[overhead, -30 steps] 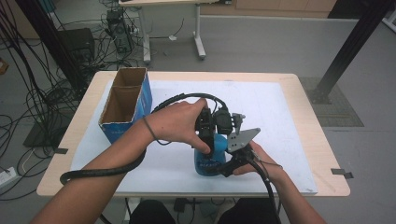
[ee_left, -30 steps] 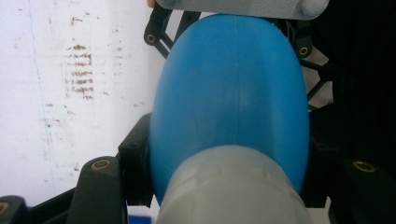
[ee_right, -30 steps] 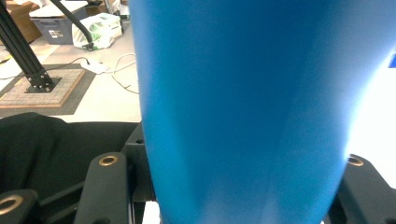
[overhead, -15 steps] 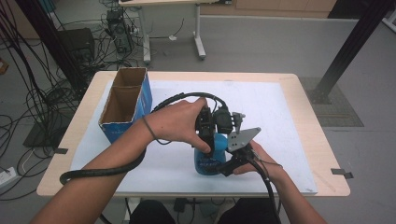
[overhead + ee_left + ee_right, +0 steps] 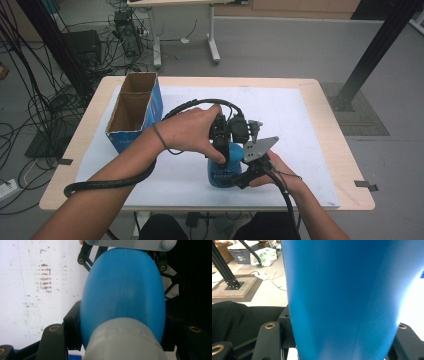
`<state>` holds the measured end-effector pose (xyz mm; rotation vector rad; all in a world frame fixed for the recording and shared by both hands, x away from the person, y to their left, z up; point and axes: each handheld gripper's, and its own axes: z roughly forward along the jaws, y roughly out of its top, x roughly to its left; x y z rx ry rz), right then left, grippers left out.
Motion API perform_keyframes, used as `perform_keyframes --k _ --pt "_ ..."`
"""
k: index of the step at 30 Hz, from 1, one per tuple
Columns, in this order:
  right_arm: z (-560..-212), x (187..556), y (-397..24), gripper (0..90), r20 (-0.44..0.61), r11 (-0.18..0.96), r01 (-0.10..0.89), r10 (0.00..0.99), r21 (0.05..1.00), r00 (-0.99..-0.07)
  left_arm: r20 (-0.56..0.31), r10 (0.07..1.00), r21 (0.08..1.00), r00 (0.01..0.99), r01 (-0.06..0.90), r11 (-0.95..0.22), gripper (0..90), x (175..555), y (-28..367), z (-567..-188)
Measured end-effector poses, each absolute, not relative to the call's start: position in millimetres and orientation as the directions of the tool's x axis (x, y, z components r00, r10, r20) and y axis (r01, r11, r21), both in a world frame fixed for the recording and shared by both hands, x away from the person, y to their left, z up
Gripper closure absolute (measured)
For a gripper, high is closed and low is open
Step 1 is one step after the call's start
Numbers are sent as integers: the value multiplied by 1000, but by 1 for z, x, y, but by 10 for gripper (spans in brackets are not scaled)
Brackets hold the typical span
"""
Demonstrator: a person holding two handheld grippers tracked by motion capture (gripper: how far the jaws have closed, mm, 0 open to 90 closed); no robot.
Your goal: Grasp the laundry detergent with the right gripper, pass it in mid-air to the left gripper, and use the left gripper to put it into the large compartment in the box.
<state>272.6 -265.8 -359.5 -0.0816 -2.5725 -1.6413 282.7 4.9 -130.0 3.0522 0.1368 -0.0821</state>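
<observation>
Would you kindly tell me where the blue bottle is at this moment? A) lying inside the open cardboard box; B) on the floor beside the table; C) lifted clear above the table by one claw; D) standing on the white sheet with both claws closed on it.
D: the blue bottle stands on the white sheet, with the left claw at its top and the right claw on its body.

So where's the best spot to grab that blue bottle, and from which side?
Probably as it is held here. The blue bottle stands upright, so its body suits a level grip from the person's side, where the right gripper clamps it. The grey cap on top suits a grip from above, which the left gripper has.
</observation>
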Motion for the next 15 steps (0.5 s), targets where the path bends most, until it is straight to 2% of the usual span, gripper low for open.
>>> perform_keyframes --k 15 --pt "-360 274 -265 410 107 420 95 -5 903 -994 -56 90 80 994 94 -992 375 283 5 -130"
